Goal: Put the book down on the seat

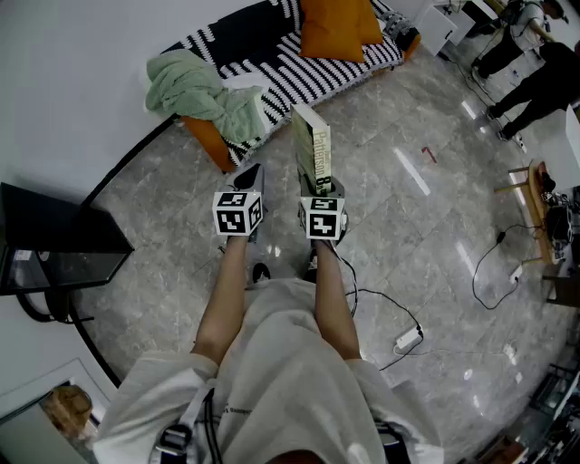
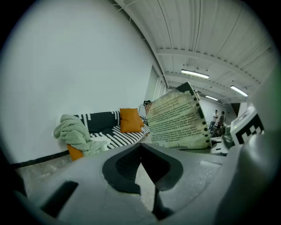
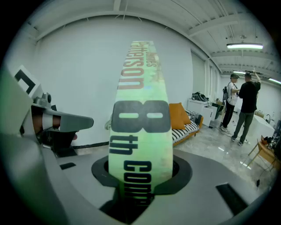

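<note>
Closest in, the person's pale shirt (image 1: 290, 362) & two bare forearms reach out from the bottom of the head view toward the seat (image 1: 281, 72), a low sofa w/ a black-and-white striped cover against the wall. The right tool (image 1: 323, 195) is clamped on the book (image 1: 311, 149): its jaws pinch the bottom end and the book stands up, spine toward the holder, tilted a bit away toward the seat. The left tool (image 1: 248, 179) sits just beside it on the side away from the book, jaws closed tip to tip w/ nothing between them, so it's idle. The book is in the air, short of the seat's front edge, w/ grey tiled floor (image 1: 408, 208) under it; not resting on anything. On the seat, a green blanket (image 1: 195, 86) is heaped at the end nearest the tools and an orange cushion (image 1: 335, 27) lies at the far end; the striped stretch between them looks free. Step in hand, as I read it: carry/approach, w/ the set-down not yet done. Next move prob. calls for bringing the right tool forward over that free stretch, lowering it, tipping the book flat so a cover meets the fabric, then opening the jaws. Main risk: letting go while it's upright, since it could topple off the front edge or land on the blanket.
</note>
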